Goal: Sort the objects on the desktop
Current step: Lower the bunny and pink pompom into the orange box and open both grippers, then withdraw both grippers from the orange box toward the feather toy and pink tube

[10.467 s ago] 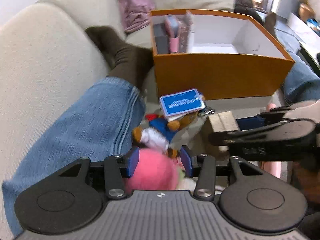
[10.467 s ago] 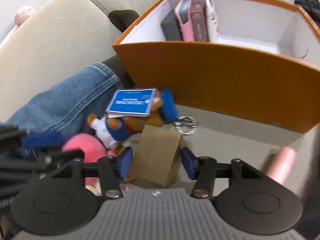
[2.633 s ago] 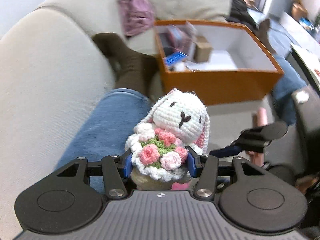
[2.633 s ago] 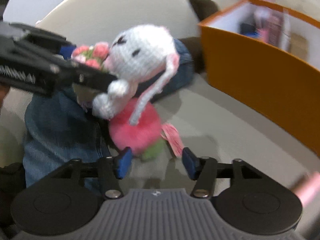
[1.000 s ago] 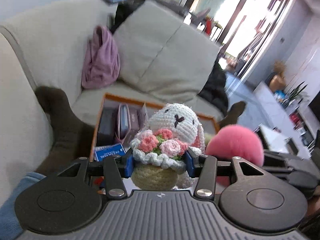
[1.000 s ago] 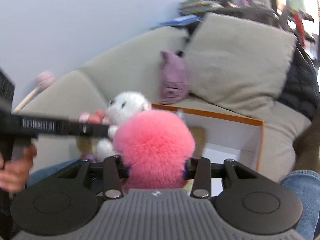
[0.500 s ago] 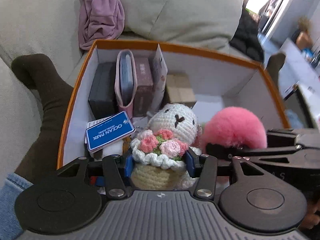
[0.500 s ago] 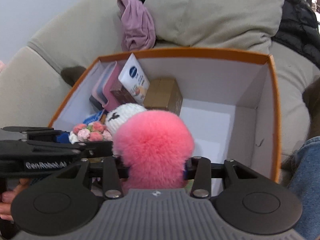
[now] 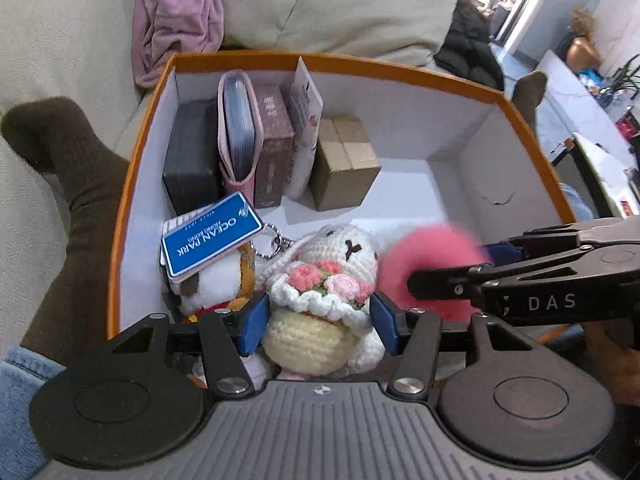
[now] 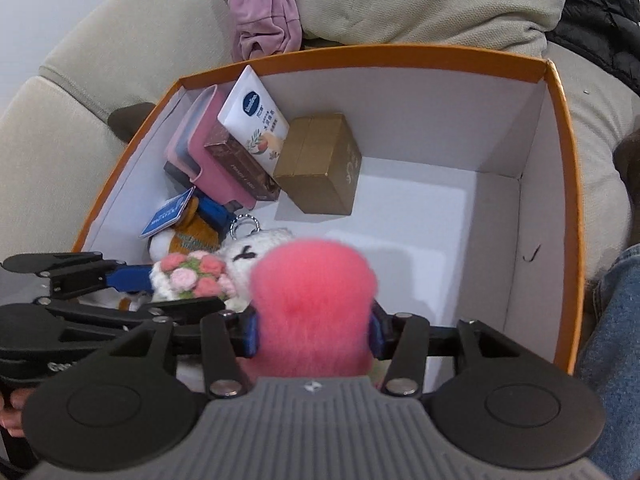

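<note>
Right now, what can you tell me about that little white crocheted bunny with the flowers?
The crocheted bunny is white yarn with a stitched dark nose and eyes. It carries a bouquet of pink roses with green bits, frilled in white, above a cream rounded base. It sits upright between the blue pads of the left tongs, inside the orange box, by the front wall. A fluffy pink pom-pom presses against one side; a plush toy with a blue tag sits on the other.

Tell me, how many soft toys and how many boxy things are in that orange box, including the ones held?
Soft toys: 3 (crochet bunny, pink pompom, plush with blue tag)
Boxes: 3 (black, maroon, tan)
Pink card holder: 1
White packet: 1
Total: 8
</note>
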